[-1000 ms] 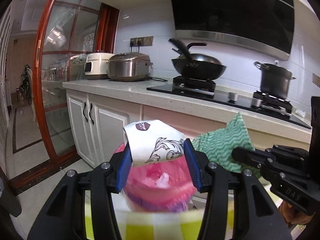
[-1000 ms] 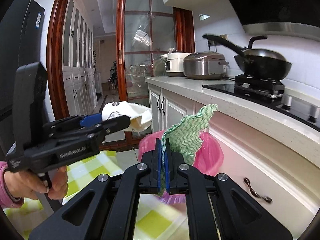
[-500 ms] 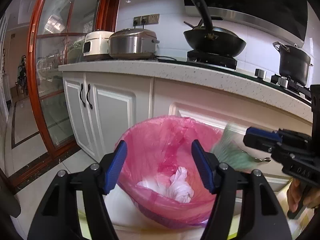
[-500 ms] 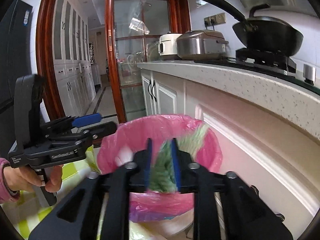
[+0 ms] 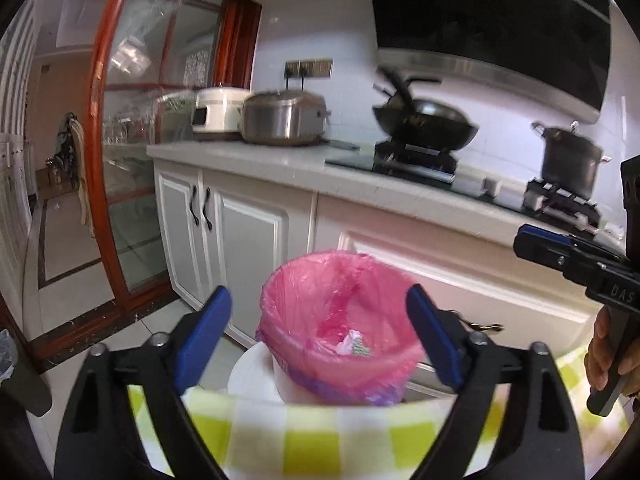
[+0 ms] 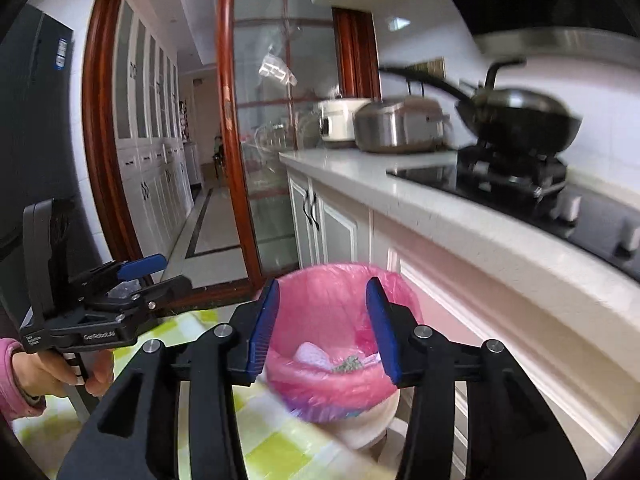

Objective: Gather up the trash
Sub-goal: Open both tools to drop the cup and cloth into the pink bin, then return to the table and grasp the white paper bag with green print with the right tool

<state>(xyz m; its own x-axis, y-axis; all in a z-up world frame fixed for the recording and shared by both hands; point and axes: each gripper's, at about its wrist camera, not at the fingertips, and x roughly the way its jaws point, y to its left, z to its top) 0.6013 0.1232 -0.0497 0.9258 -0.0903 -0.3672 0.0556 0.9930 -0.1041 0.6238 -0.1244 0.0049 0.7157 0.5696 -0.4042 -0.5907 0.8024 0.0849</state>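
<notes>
Fingers of left gripper [image 5: 318,338] and right gripper [image 6: 322,320] spreading, empty, above pink-lined bin [image 5: 340,280].

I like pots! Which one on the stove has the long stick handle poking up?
The wok, the wide shallow pan nearest the silver rice cooker. The tall stockpot farther right has only small side handles.

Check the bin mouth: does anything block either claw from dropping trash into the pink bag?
Nothing visible does. The pink bag gapes open below both claws, left claw and right claw, which are opening and hold nothing; trash lies inside.
</notes>
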